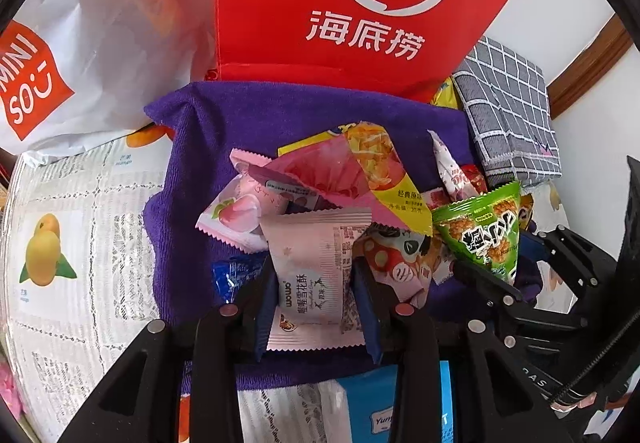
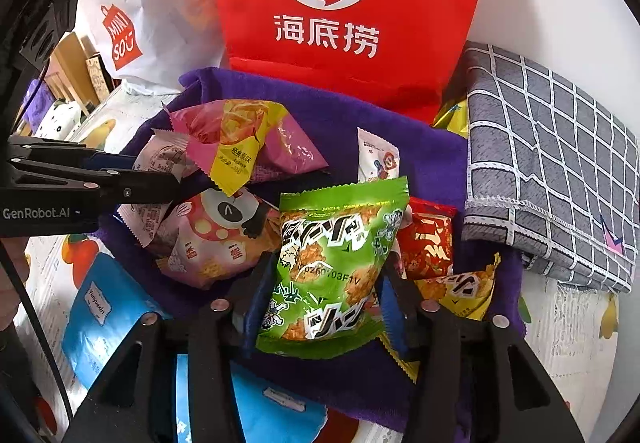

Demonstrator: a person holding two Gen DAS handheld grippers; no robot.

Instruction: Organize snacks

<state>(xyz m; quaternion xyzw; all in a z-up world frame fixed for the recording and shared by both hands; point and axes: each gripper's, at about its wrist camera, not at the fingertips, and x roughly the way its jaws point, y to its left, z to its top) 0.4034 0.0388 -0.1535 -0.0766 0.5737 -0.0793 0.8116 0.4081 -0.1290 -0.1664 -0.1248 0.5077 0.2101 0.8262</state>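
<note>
Snacks: your pale pink packet [image 1: 316, 275] and green packet [image 2: 332, 267], both crinkly, above the purple towel [image 1: 200, 163].
Count: one each.
Left gripper [image 1: 316, 295]: pinching pink packet.
Right gripper [image 2: 320, 295]: clasping green packet.

We see the left claw [image 1: 316, 293] clamped on a pale pink foil snack packet [image 1: 316, 275] over a purple terry towel [image 1: 240, 115] heaped with snacks. The right claw [image 1: 486, 277] holds a green crinkled snack bag [image 1: 484, 231]. Behind stands a red paper bag [image 1: 360, 3], beside it a white plastic bag [image 1: 100, 43].
</note>
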